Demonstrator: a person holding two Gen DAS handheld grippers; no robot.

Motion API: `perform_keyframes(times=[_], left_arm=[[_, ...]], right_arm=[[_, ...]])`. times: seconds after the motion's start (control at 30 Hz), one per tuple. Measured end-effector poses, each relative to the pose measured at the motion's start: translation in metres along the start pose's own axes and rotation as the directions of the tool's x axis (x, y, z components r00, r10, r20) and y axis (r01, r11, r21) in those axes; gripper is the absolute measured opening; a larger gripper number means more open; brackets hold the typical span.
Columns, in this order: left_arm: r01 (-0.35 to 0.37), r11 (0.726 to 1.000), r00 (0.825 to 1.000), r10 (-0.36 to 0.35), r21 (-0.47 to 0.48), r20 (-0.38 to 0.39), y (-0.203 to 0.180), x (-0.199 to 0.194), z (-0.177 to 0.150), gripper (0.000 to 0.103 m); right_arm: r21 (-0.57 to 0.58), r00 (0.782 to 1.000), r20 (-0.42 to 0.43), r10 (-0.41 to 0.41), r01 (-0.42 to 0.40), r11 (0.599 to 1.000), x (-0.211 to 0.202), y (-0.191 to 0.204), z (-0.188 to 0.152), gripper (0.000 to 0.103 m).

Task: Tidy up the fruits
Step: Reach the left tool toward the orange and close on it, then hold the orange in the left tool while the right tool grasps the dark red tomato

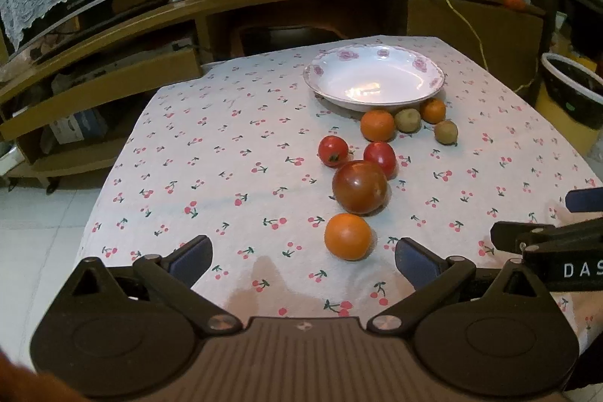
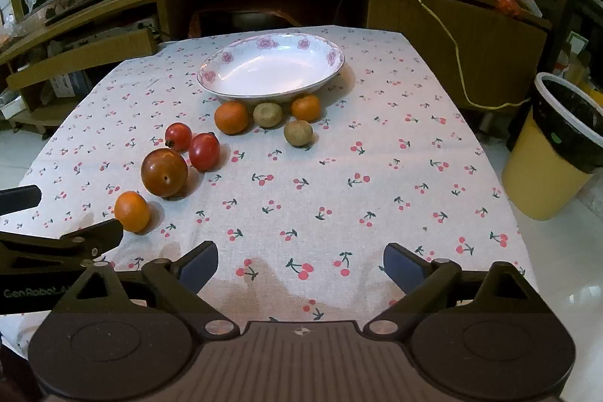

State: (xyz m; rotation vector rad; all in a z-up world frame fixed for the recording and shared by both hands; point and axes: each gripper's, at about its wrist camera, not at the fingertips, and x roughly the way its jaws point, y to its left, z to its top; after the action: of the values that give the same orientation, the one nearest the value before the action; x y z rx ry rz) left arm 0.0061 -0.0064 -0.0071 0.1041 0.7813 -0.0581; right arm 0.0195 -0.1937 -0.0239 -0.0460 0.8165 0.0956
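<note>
plate [image 2: 226, 57] far on table [image 2: 377, 176] | fruits [image 2: 164, 172] before plate

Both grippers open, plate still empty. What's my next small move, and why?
Probably ease the left gripper forward around the nearest orange: it lies loose just ahead of the open jaws, nearer than any other fruit, and the plate holds nothing.

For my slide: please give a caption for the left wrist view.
Open left gripper near an orange; empty plate beyond.
</note>
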Motion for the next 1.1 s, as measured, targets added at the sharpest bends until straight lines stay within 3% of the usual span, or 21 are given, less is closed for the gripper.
perform_keyframes(times=[0.33,0.7,0.93,1.1], left_arm=[[0.014,0.999,1.000,-0.014,0.051,-0.009,-0.007,0.018,0.007,0.101],[0.084,0.996,0.996,-0.083,0.024,-0.041,-0.006,0.042,0.006,0.056],[0.131,0.990,0.991,-0.129,0.043,-0.040,-0.010,0.040,0.007,0.039],[0.129,0.989,0.991,-0.126,0.065,-0.052,-0.006,0.036,0.005,0.038]], right_arm=[[0.007,1.000,-0.009,0.019,-0.019,1.000,0.007,-0.004,0.007,0.092],[-0.009,0.999,-0.018,0.035,-0.035,0.999,0.023,-0.009,0.019,0.089],[-0.023,0.997,-0.022,0.073,-0.074,0.997,0.025,-0.002,0.026,0.084],[-0.072,0.992,-0.006,0.122,-0.122,0.990,0.022,0.012,0.033,0.079]])
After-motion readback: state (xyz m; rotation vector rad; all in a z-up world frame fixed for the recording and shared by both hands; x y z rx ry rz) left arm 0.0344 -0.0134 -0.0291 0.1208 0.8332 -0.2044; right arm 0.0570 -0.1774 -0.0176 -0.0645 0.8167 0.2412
